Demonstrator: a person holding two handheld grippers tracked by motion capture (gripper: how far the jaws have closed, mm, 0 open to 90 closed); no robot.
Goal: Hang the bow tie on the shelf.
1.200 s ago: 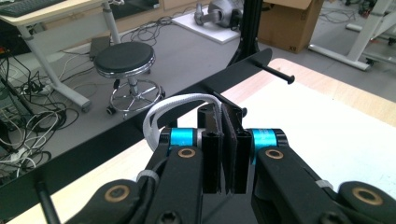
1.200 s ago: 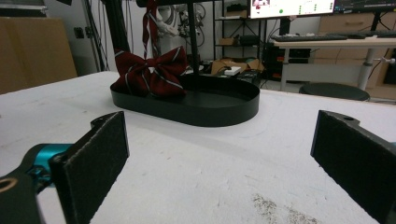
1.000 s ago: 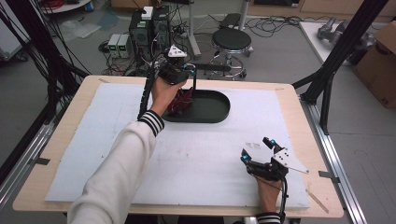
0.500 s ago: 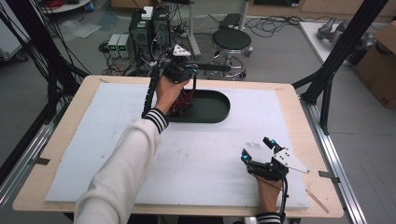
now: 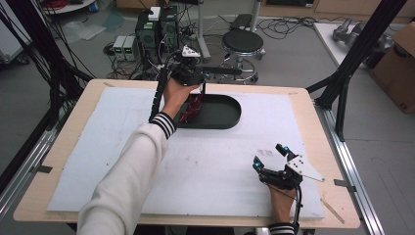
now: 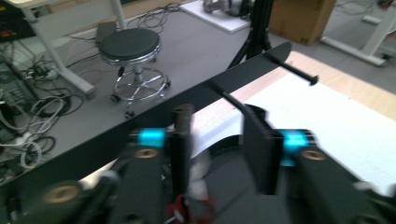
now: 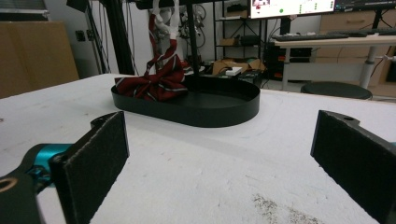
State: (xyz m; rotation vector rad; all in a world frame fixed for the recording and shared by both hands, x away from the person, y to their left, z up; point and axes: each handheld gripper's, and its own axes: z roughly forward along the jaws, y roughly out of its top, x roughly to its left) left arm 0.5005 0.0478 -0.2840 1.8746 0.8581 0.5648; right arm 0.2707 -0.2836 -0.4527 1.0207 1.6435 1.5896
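Tools apart: left tool just opened over black tray, seemingly empty; right tool on bare mat.

The left gripper is held above the far end of the white mat, over the black oval tray. A red cloth lies at the left end of this tray, partly hidden by the hand. Its jaws have just been opening; probably nothing is between them. The right gripper rests near the front right corner, jaws apart.
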